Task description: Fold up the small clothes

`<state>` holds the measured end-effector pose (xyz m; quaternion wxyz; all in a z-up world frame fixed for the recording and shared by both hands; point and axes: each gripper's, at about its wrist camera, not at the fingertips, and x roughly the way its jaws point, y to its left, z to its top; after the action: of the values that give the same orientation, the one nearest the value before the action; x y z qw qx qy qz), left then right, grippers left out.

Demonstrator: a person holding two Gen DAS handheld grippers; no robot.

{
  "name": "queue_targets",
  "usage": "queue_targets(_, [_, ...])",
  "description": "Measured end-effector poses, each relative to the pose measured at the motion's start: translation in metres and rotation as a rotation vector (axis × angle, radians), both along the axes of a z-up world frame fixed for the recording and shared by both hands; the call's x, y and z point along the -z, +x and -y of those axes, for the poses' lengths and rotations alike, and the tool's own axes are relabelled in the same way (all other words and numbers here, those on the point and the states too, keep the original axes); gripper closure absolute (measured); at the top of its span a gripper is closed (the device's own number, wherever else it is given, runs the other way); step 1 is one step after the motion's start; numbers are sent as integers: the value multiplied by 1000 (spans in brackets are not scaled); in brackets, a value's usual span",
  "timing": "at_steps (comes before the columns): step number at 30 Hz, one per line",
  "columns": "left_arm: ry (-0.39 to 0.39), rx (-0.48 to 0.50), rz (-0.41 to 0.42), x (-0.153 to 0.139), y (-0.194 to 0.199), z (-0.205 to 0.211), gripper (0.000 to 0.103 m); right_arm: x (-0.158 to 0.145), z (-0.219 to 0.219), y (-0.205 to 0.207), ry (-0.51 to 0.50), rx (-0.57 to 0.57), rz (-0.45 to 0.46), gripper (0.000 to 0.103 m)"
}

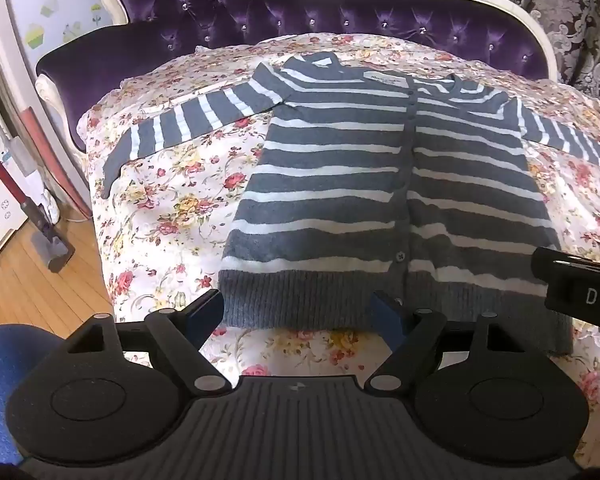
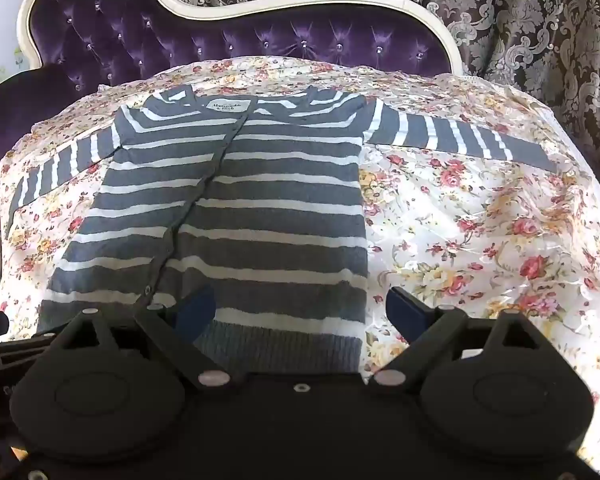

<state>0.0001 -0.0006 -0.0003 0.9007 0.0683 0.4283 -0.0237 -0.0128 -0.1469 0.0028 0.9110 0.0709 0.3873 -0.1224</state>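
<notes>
The bed, under a floral cover, carries the striped cardigan, laid flat, buttoned, sleeves spread wide, collar toward the purple tufted headboard. The ribbed hem lies just ahead of both sets of fingers. The knit appears soft, light and limp; it will likely sag and stretch if lifted at one point, so take hold at the hem corners or the sleeve cuffs. The left gripper hangs open and empty over the hem's left part. The right gripper is open, straddling the hem's right corner. Patterned curtains hang behind.
</notes>
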Motion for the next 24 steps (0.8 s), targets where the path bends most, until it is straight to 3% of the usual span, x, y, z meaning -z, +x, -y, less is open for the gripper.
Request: queue_targets(24, [-33, 2, 9, -2, -2, -1, 24, 4, -2, 0, 0, -2, -16, 11])
